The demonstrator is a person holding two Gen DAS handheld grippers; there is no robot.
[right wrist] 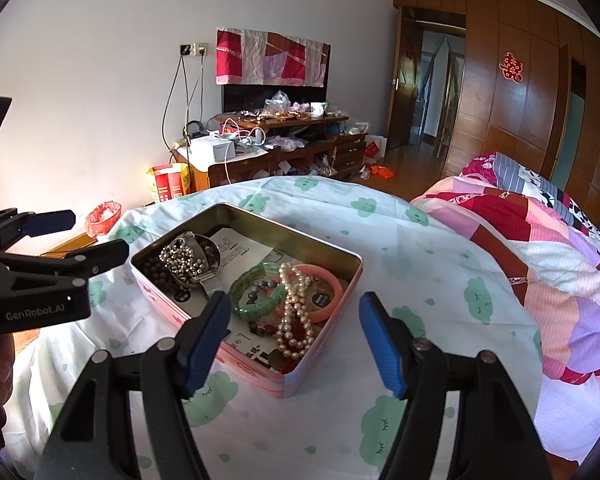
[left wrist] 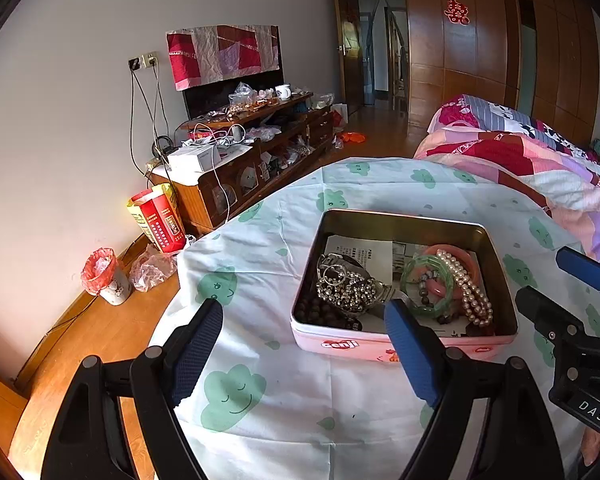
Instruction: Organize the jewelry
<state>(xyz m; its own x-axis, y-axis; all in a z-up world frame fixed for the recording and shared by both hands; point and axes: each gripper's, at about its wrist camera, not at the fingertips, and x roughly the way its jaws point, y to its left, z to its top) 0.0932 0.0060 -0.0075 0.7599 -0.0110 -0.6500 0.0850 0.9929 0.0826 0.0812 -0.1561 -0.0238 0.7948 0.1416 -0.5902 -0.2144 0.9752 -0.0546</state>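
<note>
A pink tin (left wrist: 403, 344) w/ a gold inner wall is seen at centre-right of the left wrist view, set on a bench covered by a white cloth (left wrist: 284, 396) printed w/ green clouds. Inside the tin, jewelry is heaped: a green bangle (left wrist: 427, 286) and a pearl strand (left wrist: 469, 288) at the right, a pink bangle (left wrist: 465, 258) behind them, a metal watch (left wrist: 351, 284) w/ silvery beads at the left, dark wooden beads (left wrist: 319, 312) along the near-left wall, printed paper beneath. The left tongs (left wrist: 303, 320) are held released, spread wide at the lower part of the frame, nothing between them; their right finger overlaps the tin's near edge in the picture. In the right wrist view the right tongs (right wrist: 296, 320) are likewise released and empty, w/ the tin's (right wrist: 260, 368) near corner lying between the fingers. The left tongs (right wrist: 96, 236) appear at mid-left of that view, beside the tin. A quilted bed (right wrist: 539, 248) is seen at the right, a cluttered wooden cabinet (left wrist: 236, 184) at the upper left by the wall.
</note>
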